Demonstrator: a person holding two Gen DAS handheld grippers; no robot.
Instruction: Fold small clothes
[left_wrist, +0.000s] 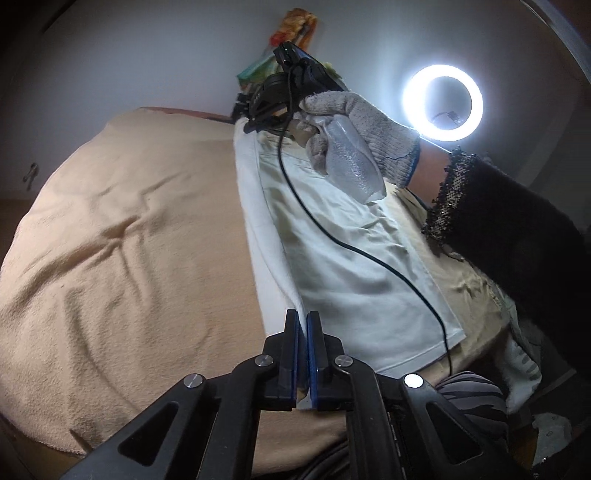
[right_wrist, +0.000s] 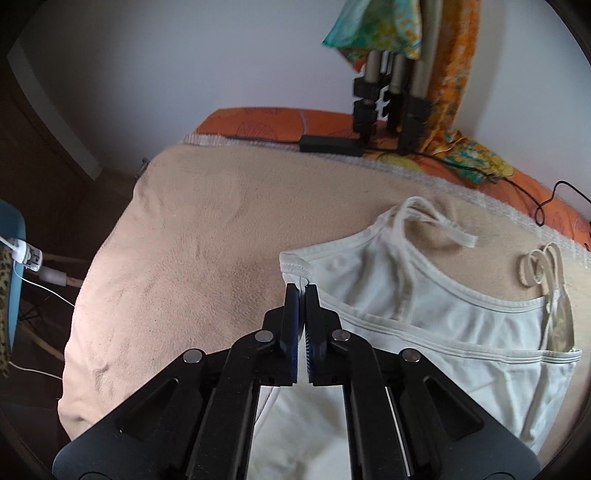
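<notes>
Fingers (left_wrist: 303, 321) and fingers (right_wrist: 303, 295) — both pinch white top (right_wrist: 424, 321).

Each fisheye sat just behind its claw, low and close over the bed (left_wrist: 110, 258). The left view faced along the white top (left_wrist: 351, 288) toward the right hand (left_wrist: 354, 129); the right faced the wall. Both shared the top (right_wrist: 424, 325).

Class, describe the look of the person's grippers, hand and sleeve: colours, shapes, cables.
Both the left gripper and right gripper have matte black angular linkage arms with silver round pivot bolts and blue finger pads. The right hand wears a grey knitted glove; its sleeve is black with a sequinned cuff. A thin black cable trails down.
</notes>
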